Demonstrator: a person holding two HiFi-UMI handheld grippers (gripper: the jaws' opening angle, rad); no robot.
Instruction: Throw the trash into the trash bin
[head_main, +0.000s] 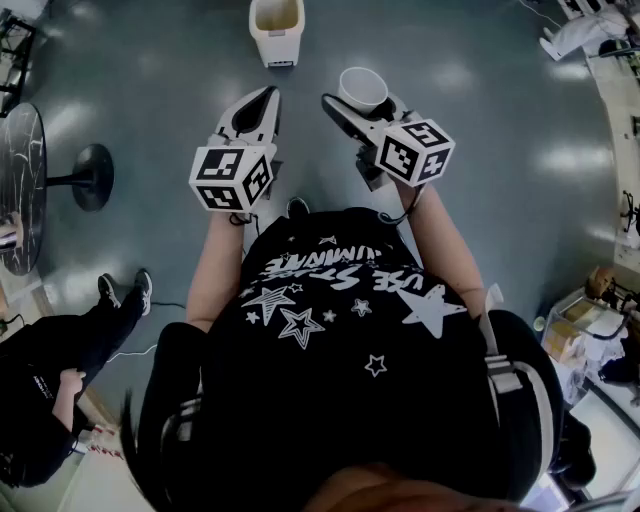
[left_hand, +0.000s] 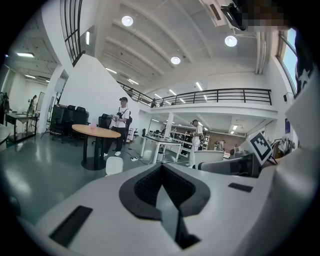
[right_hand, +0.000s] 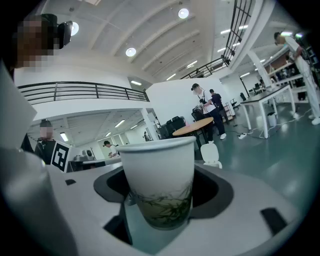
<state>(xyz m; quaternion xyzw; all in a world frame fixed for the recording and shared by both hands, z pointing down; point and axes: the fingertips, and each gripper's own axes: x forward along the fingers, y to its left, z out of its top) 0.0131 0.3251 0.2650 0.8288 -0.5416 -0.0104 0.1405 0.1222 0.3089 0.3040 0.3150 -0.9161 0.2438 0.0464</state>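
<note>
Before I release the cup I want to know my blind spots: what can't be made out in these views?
- Trash bin inside: head view, far rim cut off by the top edge; gripper views show it small, side-on.
- Paper cup inside: right gripper view, hidden by its own wall.
- Floor underfoot: head view, hidden by the person's torso.

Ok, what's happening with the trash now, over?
Left gripper shut, empty. Right gripper shut on paper cup. Trash bin straight ahead, nothing in between.
</note>
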